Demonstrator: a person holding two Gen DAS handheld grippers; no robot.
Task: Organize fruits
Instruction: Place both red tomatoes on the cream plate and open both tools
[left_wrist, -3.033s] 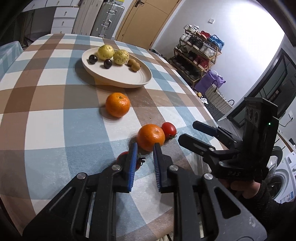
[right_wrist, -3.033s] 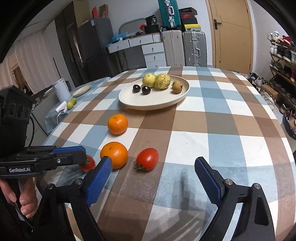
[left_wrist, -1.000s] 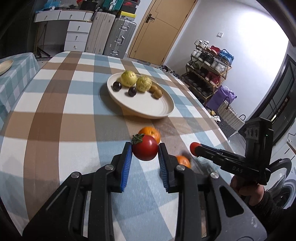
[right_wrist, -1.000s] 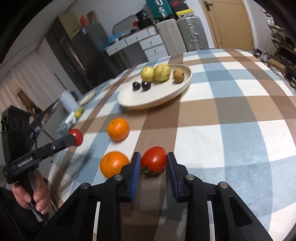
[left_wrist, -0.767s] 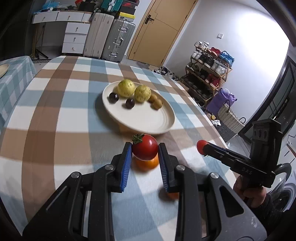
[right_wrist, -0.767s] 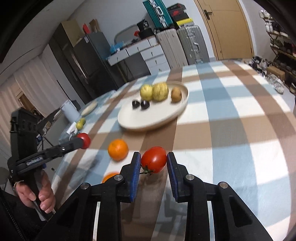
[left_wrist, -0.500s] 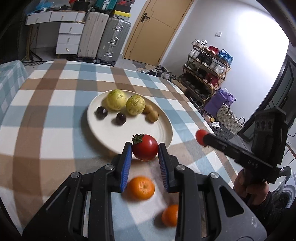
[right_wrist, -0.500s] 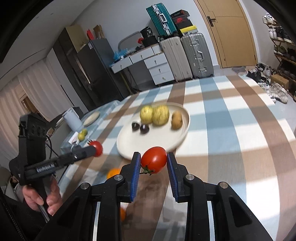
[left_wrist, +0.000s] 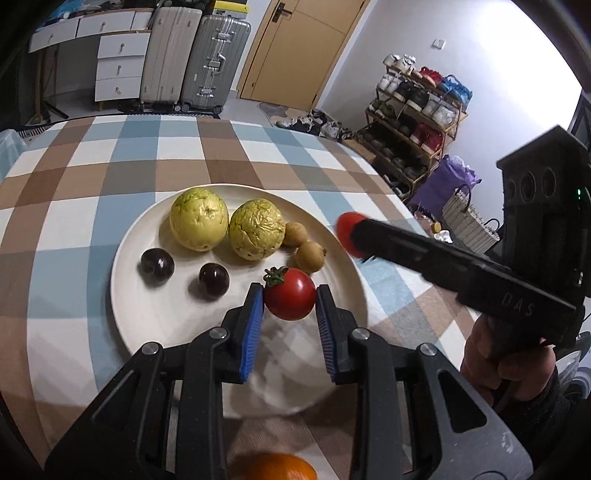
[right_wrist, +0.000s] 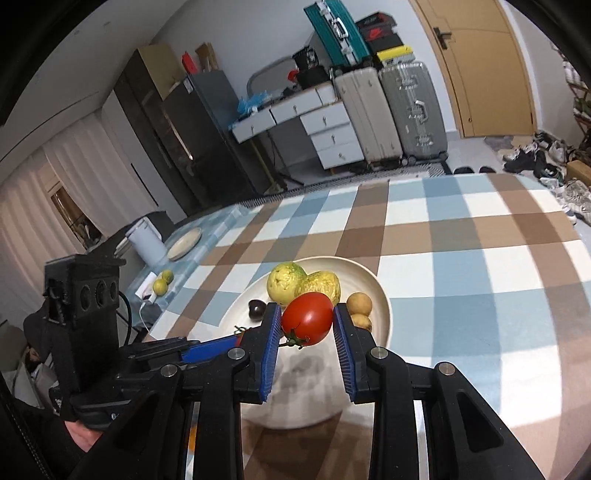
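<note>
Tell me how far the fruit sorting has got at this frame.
Already on the plate: two yellow-green fruits, two dark plums and two small brown fruits. In hand: the left tool grips a stemmed tomato above the plate, and the right tool grips a second tomato over it. Left: releasing both, and at least one orange on the tablecloth.

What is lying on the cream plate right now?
On the plate: two yellow-green fruits, two dark plums and two small brown fruits. Both tomatoes hang above it in the shut grippers. The near part is covered.
</note>
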